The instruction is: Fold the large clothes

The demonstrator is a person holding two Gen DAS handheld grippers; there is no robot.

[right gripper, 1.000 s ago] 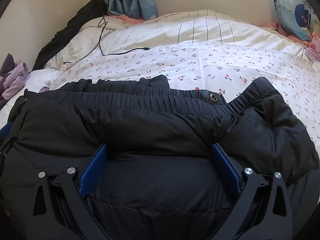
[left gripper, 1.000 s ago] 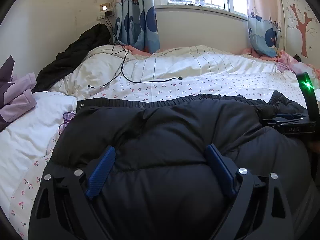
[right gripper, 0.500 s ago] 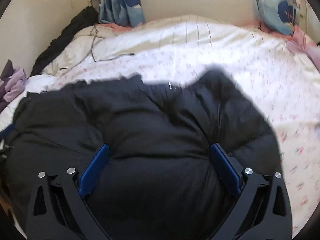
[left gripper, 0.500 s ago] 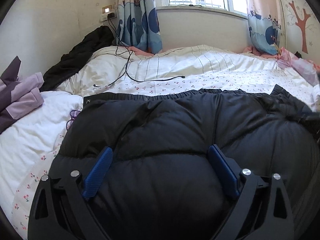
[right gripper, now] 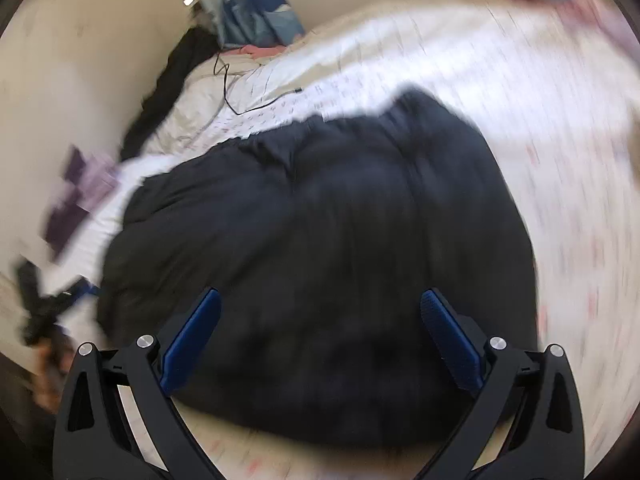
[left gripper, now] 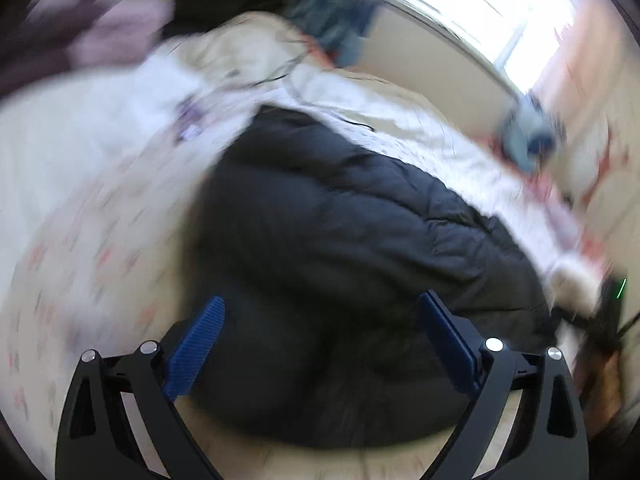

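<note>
Across the floral bed sheet (right gripper: 568, 216), my left gripper (left gripper: 320, 340) and right gripper (right gripper: 320, 332), both spread wide and empty, have backed off the black puffer jacket (right gripper: 320, 240), now a folded bundle, so this fold looks complete.

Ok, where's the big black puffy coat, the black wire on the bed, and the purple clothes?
black puffy coat (right gripper: 320, 240), right wrist view, middle of its padded top.
black wire (right gripper: 256, 107), right wrist view, the stretch lying on the sheet.
purple clothes (right gripper: 86, 188), right wrist view, blurred pile at the left edge.
</note>
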